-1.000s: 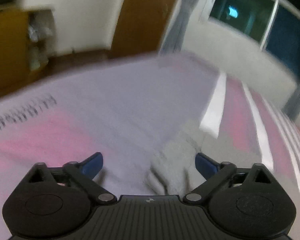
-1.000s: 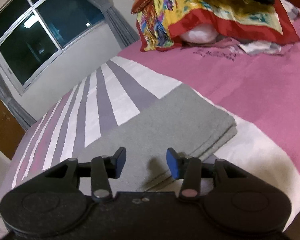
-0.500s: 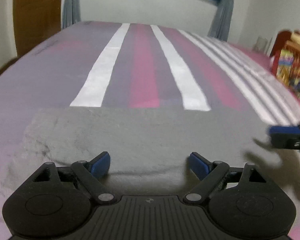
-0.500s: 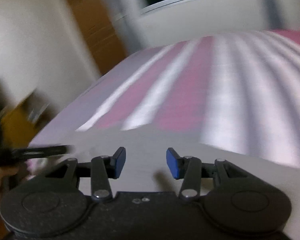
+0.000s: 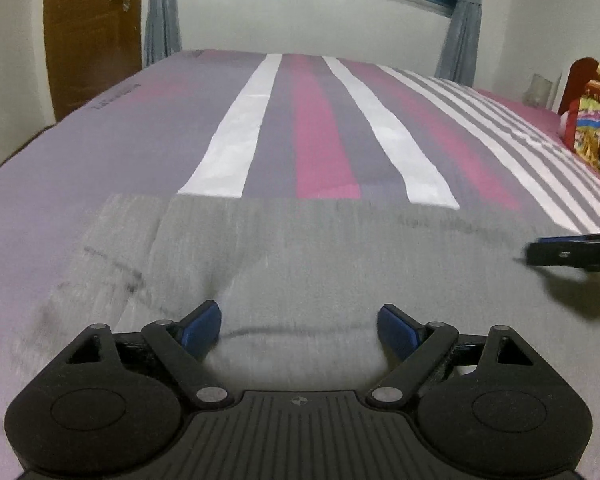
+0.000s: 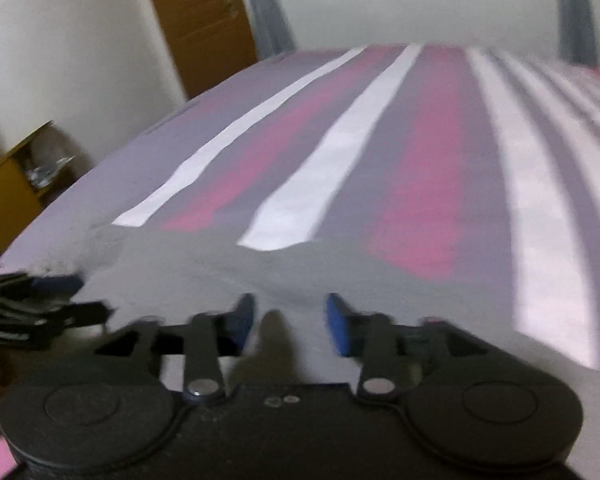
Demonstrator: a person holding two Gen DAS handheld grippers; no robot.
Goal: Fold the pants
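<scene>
**Two open grippers wait over the gray pants**

The left gripper [image 5: 299, 322] sits low at the near edge of the gray pants [image 5: 320, 248]. Its blue fingers [image 5: 202, 322] are spread wide and nothing is between them. The right gripper [image 6: 290, 316] is at the same near edge, a bit to the side. It is open too and holds nothing. I think both are lined up like this so they can pinch the near edge together and flip it over.

The pants lie flat across the striped bed sheet [image 5: 324, 136], already in a neat block, so maybe one more fold is left.

There are small dark words printed on the sheet [image 5: 114, 98] near the door [image 5: 92, 32], but they are too tiny to read.
</scene>
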